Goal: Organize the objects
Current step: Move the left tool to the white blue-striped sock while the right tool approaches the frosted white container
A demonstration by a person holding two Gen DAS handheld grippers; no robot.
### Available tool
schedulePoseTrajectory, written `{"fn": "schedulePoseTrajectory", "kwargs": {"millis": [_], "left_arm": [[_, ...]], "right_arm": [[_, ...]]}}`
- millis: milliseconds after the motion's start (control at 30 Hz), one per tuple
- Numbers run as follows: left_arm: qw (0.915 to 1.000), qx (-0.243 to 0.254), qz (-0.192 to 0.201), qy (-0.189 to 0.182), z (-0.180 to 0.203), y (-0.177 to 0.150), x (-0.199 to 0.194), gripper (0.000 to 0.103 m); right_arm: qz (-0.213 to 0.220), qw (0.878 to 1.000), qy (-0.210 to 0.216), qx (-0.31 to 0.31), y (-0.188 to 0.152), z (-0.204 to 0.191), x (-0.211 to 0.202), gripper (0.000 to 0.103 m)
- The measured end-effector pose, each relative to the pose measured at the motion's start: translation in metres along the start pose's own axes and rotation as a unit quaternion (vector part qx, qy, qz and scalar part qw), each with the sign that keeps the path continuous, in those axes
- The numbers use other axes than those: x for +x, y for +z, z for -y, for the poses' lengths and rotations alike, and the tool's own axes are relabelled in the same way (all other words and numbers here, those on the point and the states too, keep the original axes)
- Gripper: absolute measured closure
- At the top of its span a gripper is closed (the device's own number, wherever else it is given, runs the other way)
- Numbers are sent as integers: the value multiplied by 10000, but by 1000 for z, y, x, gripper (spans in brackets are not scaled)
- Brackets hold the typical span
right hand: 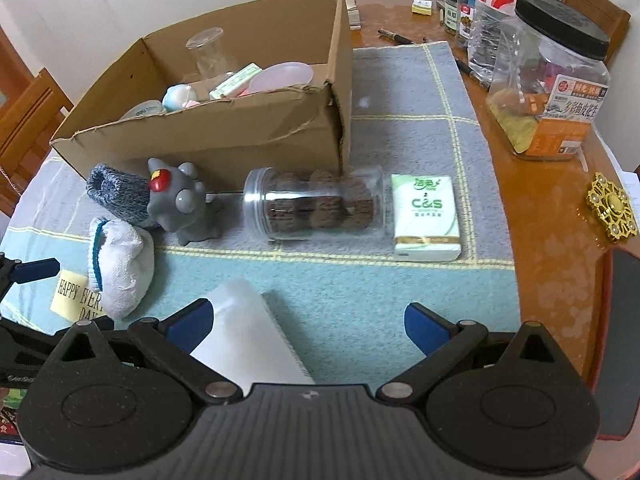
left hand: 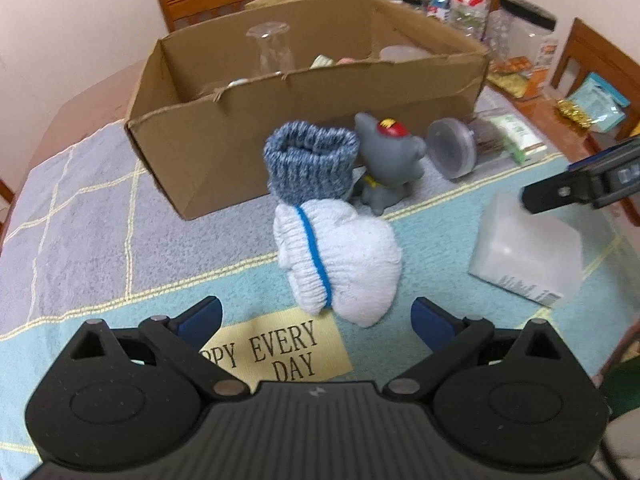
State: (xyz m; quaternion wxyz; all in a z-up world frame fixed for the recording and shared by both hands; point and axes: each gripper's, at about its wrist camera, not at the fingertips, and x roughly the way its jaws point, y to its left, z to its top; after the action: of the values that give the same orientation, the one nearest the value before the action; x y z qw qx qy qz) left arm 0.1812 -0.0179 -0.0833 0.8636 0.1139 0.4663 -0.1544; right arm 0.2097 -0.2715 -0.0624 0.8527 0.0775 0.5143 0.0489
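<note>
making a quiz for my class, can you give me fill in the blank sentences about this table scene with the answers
1. The clear jar of biscuits lies on its ____.
2. The rolled white sock has a ____ stripe.
3. The yellow patch on the cloth ends with the word ____.
4. The grey toy stands just in front of the cardboard ____.

Missing words: side; blue; DAY; box

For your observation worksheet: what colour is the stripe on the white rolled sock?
Blue, on the white rolled sock; clearest in the left wrist view.
</note>
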Motion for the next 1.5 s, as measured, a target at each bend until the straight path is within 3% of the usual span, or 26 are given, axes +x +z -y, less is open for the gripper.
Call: {"fn": "schedulePoseTrajectory", "kwargs": {"millis": [300,633,1133,1500], "left_arm": [[9984,443,166,-323,-25,2,-10,3],[9960,684,274,-508,-51,1,-8,3],[9932,866,358,-692,-19,13,11,3],[9978,556,304,-210,9,12,43,2]], "right_arm": [[155,9990,-422,76,1,-41,9,0],[363,9860,-1625,111,-17,-76,30,0],[64,9836,-1623,789,-63,-42,6,0],[40,9911,-1201,577,-72,-25,16,0]]}}
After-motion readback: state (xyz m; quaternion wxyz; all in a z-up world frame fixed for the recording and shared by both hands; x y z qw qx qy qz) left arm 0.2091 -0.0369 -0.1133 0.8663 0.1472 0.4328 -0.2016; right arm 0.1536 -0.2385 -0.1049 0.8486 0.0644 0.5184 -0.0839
